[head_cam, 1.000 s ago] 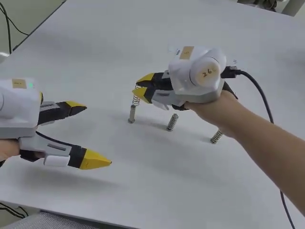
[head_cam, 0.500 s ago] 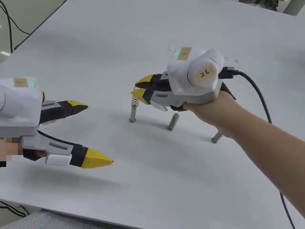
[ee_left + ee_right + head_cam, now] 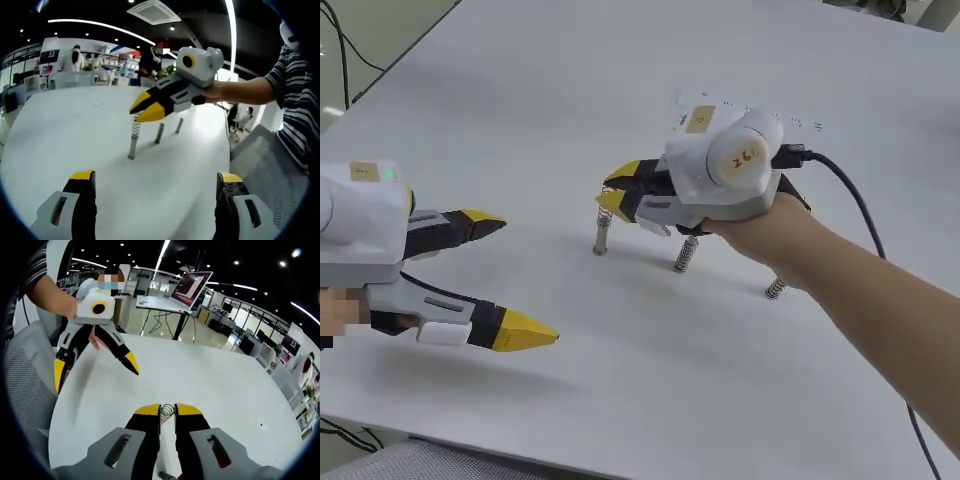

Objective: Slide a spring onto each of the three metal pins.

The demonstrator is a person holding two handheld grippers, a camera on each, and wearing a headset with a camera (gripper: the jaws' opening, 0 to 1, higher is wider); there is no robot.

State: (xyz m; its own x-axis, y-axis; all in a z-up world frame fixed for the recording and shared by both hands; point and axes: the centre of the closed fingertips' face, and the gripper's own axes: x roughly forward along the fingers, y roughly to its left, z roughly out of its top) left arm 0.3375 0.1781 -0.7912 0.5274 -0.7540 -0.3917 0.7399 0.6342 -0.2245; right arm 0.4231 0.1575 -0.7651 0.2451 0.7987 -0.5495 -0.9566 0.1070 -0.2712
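Right gripper (image 3: 617,187): dropped a little toward 6 o'clock in the head view; body rolled toward 9 o'clock.
Spring (image 3: 605,212): carried lower with the jaws, now farther down the metal pin (image 3: 601,240); less bare pin showing beneath.

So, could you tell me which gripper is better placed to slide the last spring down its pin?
Right. The right gripper is shut on the spring, which sits over the top of the bare pin. The left gripper hangs open, well apart from the pins.
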